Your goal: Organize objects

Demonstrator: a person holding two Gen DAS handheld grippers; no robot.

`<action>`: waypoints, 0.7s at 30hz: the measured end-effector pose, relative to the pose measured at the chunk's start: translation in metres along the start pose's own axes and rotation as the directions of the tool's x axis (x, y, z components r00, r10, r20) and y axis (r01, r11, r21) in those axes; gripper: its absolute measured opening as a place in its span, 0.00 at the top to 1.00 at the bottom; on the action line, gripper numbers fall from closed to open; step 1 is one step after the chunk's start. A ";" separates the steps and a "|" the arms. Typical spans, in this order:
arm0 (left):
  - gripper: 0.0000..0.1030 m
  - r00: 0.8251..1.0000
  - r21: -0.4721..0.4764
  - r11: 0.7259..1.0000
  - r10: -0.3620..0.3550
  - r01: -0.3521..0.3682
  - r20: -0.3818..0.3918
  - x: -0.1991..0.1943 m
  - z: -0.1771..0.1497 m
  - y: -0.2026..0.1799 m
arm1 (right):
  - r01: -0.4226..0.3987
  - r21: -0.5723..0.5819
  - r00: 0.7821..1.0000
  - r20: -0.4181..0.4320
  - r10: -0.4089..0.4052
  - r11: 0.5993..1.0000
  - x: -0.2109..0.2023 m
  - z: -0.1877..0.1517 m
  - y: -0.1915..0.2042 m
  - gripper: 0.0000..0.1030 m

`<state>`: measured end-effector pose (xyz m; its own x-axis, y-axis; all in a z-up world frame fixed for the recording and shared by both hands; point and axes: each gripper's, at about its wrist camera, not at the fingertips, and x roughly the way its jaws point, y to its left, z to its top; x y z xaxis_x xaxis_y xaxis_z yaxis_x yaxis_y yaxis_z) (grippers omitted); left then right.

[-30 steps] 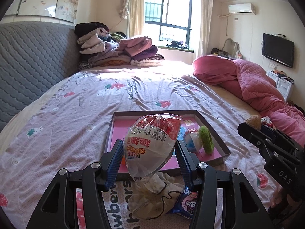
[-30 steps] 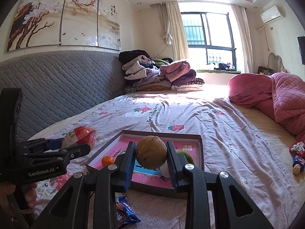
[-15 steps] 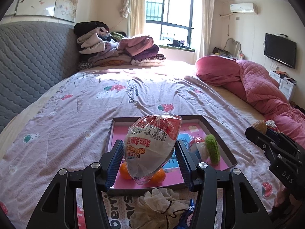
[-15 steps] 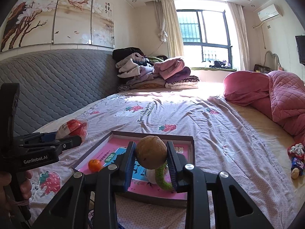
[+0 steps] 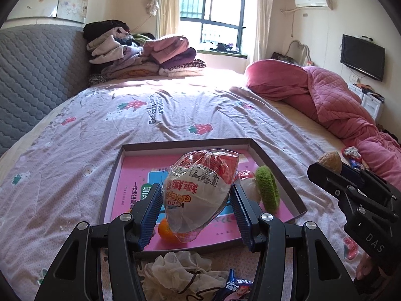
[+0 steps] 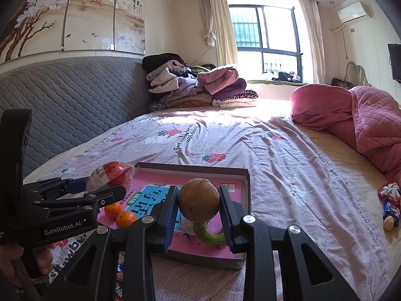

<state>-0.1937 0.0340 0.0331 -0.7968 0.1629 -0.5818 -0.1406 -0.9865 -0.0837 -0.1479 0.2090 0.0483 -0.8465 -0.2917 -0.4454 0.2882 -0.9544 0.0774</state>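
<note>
My left gripper [image 5: 196, 202] is shut on a wrapped red-and-white toy egg [image 5: 200, 188] and holds it above the near edge of a shallow pink-bottomed box [image 5: 186, 144] on the bed. My right gripper [image 6: 199, 207] is shut on a brown walnut [image 6: 199, 200] above the same box [image 6: 193, 168]. The box holds two small oranges [image 6: 120, 214], a green ring [image 6: 209, 235] and a whitish wrapped item [image 5: 246, 188]. The right gripper shows in the left wrist view [image 5: 325, 168], and the left gripper in the right wrist view [image 6: 117, 188].
A cream mesh pouf [image 5: 180, 271] and a blue snack packet [image 5: 235, 286] lie on the sheet before the box. More wrapped items and a walnut [image 6: 388, 223] lie at the right. A pink quilt [image 5: 333, 100] and a clothes pile [image 5: 140, 52] sit farther back.
Both grippers have moved forward over the box while still holding the egg and the walnut. The oranges in the box have come into view.
</note>
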 end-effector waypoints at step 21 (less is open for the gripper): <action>0.45 0.998 0.012 1.000 -0.009 0.010 -0.060 0.027 -0.014 -0.016 | 0.027 0.009 0.996 -0.089 -0.026 1.000 0.029 -0.012 -0.013 0.69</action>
<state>-0.2051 0.0537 0.0074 -0.7587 0.1709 -0.6287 -0.1555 -0.9846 -0.0801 -0.1705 0.2141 0.0240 -0.8104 -0.2599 -0.5251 0.2611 -0.9625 0.0734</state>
